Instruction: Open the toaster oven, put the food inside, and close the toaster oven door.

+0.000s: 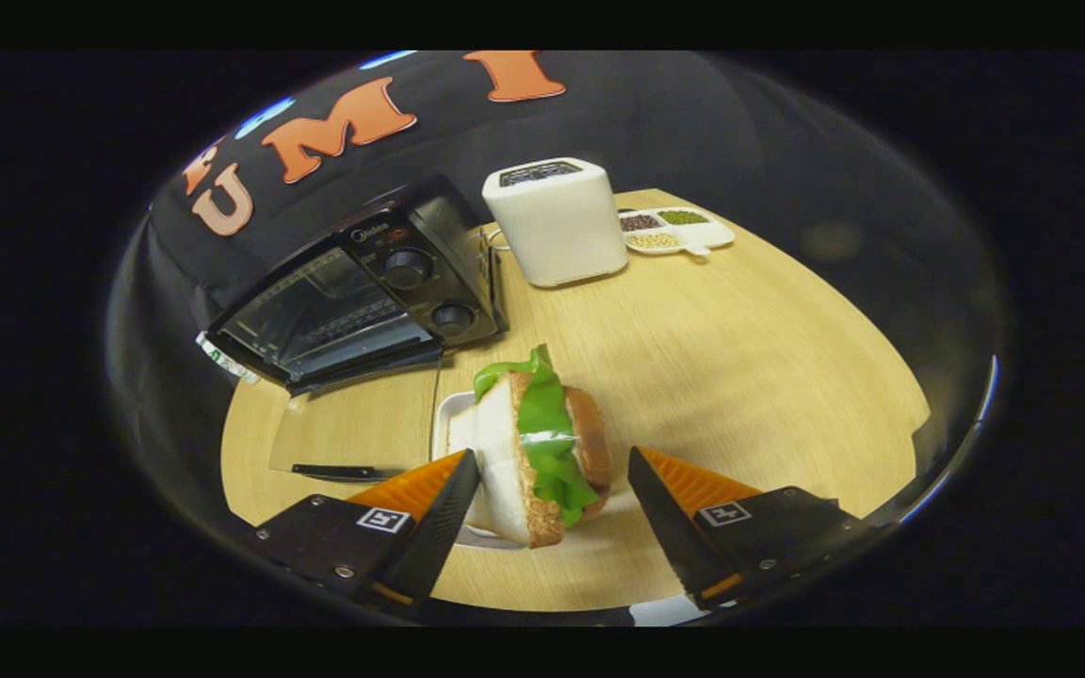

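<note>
Two fingers of the claw (552,499) are spread, unclenched, on either side of the sandwich (542,461), which is stood on edge on its white plate (448,419) with the open toaster oven (354,292) beyond, to the left.

The desk (740,358) was smooth, pale wood. The toaster oven (364,292) looked like shiny black metal with a glass door. The claw (552,485) had dull black fingers, spread apart.

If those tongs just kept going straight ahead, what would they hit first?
Probably the sandwich: it sits on the white plate between the open tongs, its near end already in the gap. The toaster oven, door down, lies farther off to one side.
</note>
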Demonstrator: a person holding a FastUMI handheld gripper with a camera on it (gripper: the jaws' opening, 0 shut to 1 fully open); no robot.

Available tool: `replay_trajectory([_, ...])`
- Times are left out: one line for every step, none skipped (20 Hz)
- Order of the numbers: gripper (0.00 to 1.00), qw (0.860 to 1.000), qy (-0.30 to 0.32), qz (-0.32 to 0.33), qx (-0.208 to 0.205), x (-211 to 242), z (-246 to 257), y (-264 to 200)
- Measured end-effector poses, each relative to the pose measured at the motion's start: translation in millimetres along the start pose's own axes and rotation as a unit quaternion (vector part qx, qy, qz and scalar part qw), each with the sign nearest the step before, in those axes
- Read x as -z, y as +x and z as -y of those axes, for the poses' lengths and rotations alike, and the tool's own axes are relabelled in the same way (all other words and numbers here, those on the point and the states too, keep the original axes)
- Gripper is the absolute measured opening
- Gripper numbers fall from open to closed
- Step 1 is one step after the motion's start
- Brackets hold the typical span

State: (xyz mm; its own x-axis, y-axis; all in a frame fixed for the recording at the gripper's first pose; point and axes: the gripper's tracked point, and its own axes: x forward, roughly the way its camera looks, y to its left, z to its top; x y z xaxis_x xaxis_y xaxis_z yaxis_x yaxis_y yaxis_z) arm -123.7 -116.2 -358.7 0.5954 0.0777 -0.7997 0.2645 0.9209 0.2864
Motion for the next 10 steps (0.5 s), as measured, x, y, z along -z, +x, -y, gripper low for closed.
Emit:
replay_trajectory([0.91, 1.000, 0.007, -0.008, -0.006, 3, -2, 1])
replay_trajectory([0.87, 1.000, 0.016, -0.017, -0.013, 4, -6, 2])
replay_trajectory([0.83, 0.999, 0.019, -0.022, -0.016, 4, -8, 3])
replay_trajectory([0.74, 0.999, 0.017, -0.025, -0.018, 2, -9, 3])
replay_trajectory([0.70, 0.999, 0.012, -0.025, -0.019, 1, -11, 2])
replay_trajectory([0.65, 0.999, 0.009, -0.023, -0.021, -2, -14, 0])
replay_trajectory([0.55, 0.999, 0.014, -0.020, -0.026, -5, -18, -2])
replay_trajectory([0.51, 0.999, 0.026, -0.019, -0.032, -6, -22, -6])
replay_trajectory([0.44, 0.998, 0.042, -0.012, -0.041, -12, -27, -11])
replay_trajectory([0.37, 0.998, 0.046, -0.007, -0.038, -15, -28, -12])
